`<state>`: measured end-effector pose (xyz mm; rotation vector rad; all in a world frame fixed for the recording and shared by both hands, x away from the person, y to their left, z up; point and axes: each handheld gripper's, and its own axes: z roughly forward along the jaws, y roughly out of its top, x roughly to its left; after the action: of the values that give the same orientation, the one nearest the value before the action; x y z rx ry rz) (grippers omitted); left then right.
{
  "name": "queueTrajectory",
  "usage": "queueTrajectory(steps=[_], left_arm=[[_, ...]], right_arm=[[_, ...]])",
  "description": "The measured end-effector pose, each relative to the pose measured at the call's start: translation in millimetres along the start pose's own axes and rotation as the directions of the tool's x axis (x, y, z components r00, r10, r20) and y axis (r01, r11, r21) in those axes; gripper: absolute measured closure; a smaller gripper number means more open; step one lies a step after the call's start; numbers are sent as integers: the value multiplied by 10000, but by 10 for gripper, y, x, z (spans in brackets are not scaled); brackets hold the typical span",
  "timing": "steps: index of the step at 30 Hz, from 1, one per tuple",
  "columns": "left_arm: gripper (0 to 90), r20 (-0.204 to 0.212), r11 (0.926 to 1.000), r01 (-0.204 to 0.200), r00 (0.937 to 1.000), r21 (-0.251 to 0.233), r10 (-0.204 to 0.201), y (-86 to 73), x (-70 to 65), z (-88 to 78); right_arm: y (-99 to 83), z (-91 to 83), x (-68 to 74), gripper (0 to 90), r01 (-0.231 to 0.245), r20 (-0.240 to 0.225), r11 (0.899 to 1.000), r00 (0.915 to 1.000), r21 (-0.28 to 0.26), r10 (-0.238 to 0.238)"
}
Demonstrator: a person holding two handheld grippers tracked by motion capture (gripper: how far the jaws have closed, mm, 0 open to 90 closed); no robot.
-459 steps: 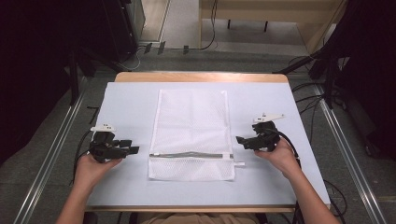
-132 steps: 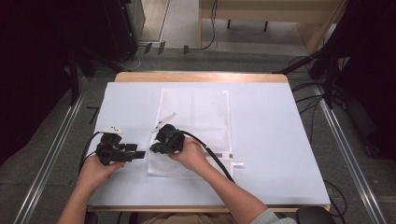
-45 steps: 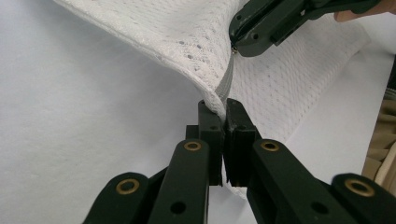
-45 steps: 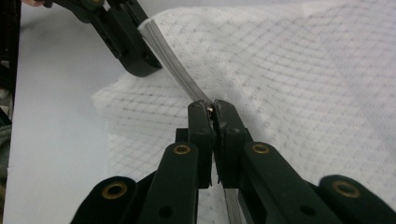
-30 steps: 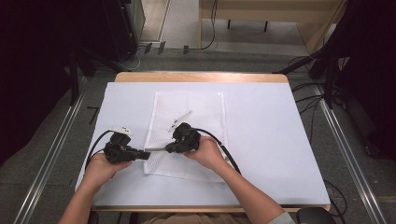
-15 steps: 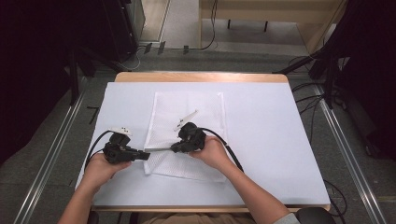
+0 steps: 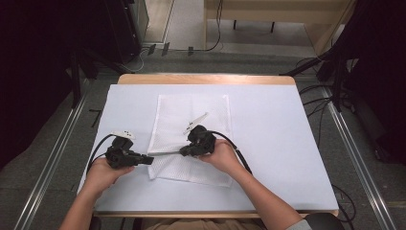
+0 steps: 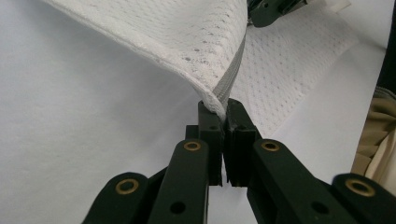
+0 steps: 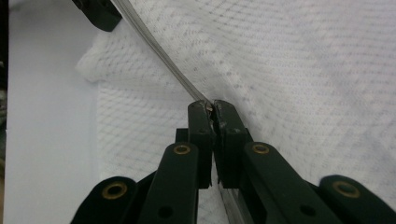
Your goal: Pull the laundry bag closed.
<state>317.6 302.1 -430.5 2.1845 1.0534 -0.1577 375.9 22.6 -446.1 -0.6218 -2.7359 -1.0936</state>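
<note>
A white mesh bag (image 7: 191,115) lies flat in the middle of the table, its grey zipper (image 7: 165,155) running across the near end. My left gripper (image 7: 149,160) is shut on the bag's left corner at the zipper's end (image 8: 223,109), lifting the fabric (image 8: 187,42) off the table. My right gripper (image 7: 183,152) sits a short way to the right along the zipper line. Its jaws are shut on the zipper pull (image 9: 211,107). The grey zipper tape (image 9: 159,51) stretches taut between the two grippers. The right gripper (image 8: 268,9) appears at the top of the left gripper view.
A pale sheet (image 7: 277,134) covers the table, with a wooden edge (image 7: 206,79) at the far side. Cables trail from both grippers over the sheet. Metal rails and dark equipment flank the table on the floor.
The right gripper has slid to the right along the zipper, away from the left gripper. The left gripper has kept its hold on the bag's corner and stayed put.
</note>
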Motion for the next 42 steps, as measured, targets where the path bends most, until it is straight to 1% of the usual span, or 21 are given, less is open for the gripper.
queueTrajectory(steps=[1,3,6,8,10,13,14,15,17,18,24,28,31,35,37,40,42], left_arm=[[880,0,10000,-11,10000,7,11,-2,1,2],[880,5,10000,-19,10000,15,19,-1,-2,3],[880,45,10000,-37,10000,6,37,2,-9,6],[880,36,10000,-18,10000,31,17,-1,-7,0],[880,40,10000,-1,10000,15,1,-6,-2,-3],[880,27,10000,-12,10000,31,12,-6,-4,-5],[880,48,10000,-4,10000,8,3,-6,-2,-3],[880,31,10000,-4,10000,4,4,-7,-1,-5],[880,33,10000,3,10000,2,-3,-9,2,-7],[880,37,10000,19,10000,-4,-19,-11,3,-7],[880,8,10000,15,10000,47,-15,-12,-2,-9],[880,19,10000,37,10000,15,-37,-16,4,-14],[879,18,10000,0,10000,53,0,-17,3,-16],[880,36,10000,-11,10000,58,10,-19,4,-19],[880,65,10000,-26,10000,29,26,-22,8,-21],[880,186,10000,31,9998,-37,-30,-26,10,-26],[880,178,10000,-10,9998,-16,10,-25,7,-21]], right_arm=[[-9,-5,-12,883,54,-6,10000,10000,-32,-54],[-25,-21,-18,883,-61,6,10000,10000,-28,61],[-34,-42,-13,883,-47,17,10000,10000,-54,47],[-37,-49,-15,883,102,87,9999,9999,5,-102],[-51,-56,-20,883,43,111,10000,9999,83,-44],[-89,-79,-45,883,-110,132,9999,9999,50,109],[-98,-88,-57,883,-57,150,10000,9999,69,56],[-108,-98,-61,883,-139,185,9999,9997,89,137],[-127,-115,-85,883,-135,216,9999,9997,57,133],[-139,-127,-91,883,-231,220,9997,9995,106,228],[-211,-167,-131,883,-312,367,9993,9989,188,304],[-245,-204,-160,883,-533,402,9984,9978,206,524],[-259,-209,-169,883,-435,444,9989,9981,190,426],[-266,-218,-162,883,-506,439,9984,9978,261,494],[-275,-229,-171,883,-439,465,9987,9980,246,427],[-295,-254,-176,883,-526,463,9984,9976,215,516],[-304,-273,-184,883,-542,432,9982,9977,238,531]])
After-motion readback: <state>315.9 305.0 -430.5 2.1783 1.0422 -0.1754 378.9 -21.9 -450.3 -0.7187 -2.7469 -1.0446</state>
